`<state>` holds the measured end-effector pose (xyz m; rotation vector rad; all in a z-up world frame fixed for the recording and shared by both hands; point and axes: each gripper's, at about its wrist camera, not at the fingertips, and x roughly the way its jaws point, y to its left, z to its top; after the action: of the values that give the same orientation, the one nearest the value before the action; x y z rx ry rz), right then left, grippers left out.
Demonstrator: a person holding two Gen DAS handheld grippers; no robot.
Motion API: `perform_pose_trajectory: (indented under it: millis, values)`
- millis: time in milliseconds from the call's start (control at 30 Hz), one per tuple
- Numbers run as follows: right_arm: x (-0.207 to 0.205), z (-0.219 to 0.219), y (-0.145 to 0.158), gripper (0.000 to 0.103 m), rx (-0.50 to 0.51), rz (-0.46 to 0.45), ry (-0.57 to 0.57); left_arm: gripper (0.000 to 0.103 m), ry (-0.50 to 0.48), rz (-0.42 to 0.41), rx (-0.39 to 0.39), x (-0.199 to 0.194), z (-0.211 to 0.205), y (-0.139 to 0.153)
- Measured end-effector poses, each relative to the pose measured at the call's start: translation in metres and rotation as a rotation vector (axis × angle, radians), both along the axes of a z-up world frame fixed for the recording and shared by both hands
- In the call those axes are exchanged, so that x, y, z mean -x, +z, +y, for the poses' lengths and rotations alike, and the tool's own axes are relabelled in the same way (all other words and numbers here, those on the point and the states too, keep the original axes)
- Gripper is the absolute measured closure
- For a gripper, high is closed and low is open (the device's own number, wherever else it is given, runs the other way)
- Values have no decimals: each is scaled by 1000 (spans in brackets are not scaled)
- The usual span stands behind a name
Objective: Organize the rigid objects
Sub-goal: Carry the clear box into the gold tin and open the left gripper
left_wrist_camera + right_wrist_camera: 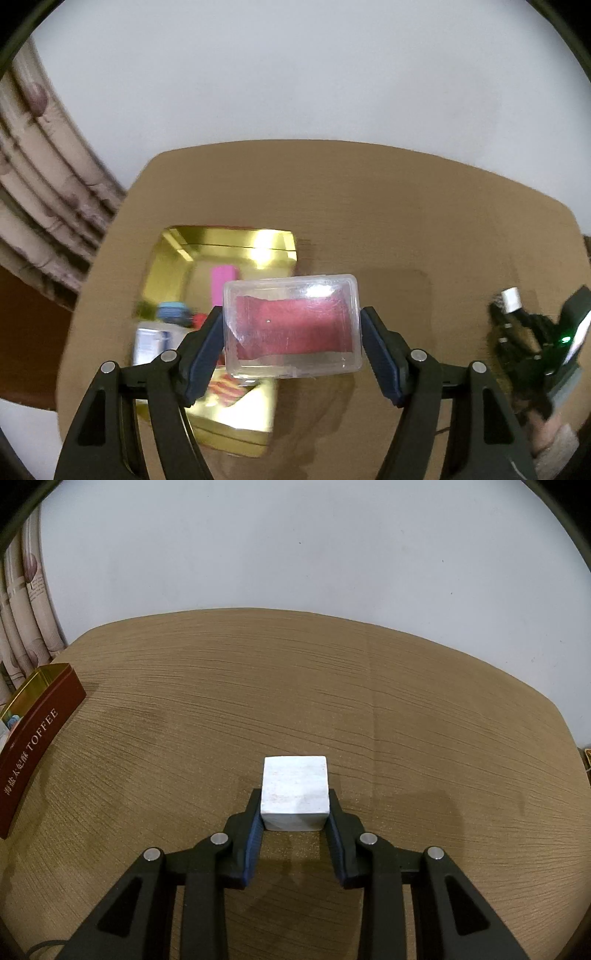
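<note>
- Clear plastic rectangular box [291,325] with a red item inside fills the middle of the left wrist view, lifted above the table and clamped by its two short ends between the blue-padded fingers of the left gripper [292,326].
- Below and left of that box sits a gold-lined open tin [221,243], its shiny inner walls catching a bright glare.
- Inside the tin lie a pink rectangular block [223,278], a small jar with a blue lid [171,310], a white and blue packet [151,343] and a red-and-yellow striped piece [225,386] partly hidden by the left finger; all are blurred.
- At the right edge of this view the right gripper [513,306] appears low on the table with a white cube [511,299] at its tip.
- In the right wrist view the right gripper [294,812] has its blue pads pressed against both sides of the white stone-like cube [294,794], which rests on the table.
- Far left in that view stands the tin's dark red outer wall [33,753], printed with the word TOFFEE, well apart from the cube.
- Brown wood-grain tabletop [332,686] with rounded corners carries everything.
- Behind it rises a plain pale wall [295,546], and a patterned curtain [22,602] hangs at the left.
</note>
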<state>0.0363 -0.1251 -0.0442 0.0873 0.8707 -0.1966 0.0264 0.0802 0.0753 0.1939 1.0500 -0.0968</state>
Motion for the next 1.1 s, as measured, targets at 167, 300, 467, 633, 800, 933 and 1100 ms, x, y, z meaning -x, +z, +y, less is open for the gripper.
perform_pose_trajectory:
  millis: [167,300,467,633,800,933,1100]
  values:
    - [0,1,0,71,3,0,0,35,47,-1,-20,-10,30,-7]
    - [0,3,0,71,3,1,1,35,101,24,-21,-22,51,-18]
    - [0,2,0,71,2,0,2,35,147,47,-18,-32,70,-28]
    - [1,2,0,71,3,0,2,35,184,56,-20,-42,86,-38]
    - [1,2,0,71,2,0,2,35,197,76,-16,-49,96,-45]
    - [1,2,0,71,1,-1,3,35,194,87,-30,-59,101,-51]
    - [1,2,0,71,0,-1,3,35,193,84,-32,-78,104,-54]
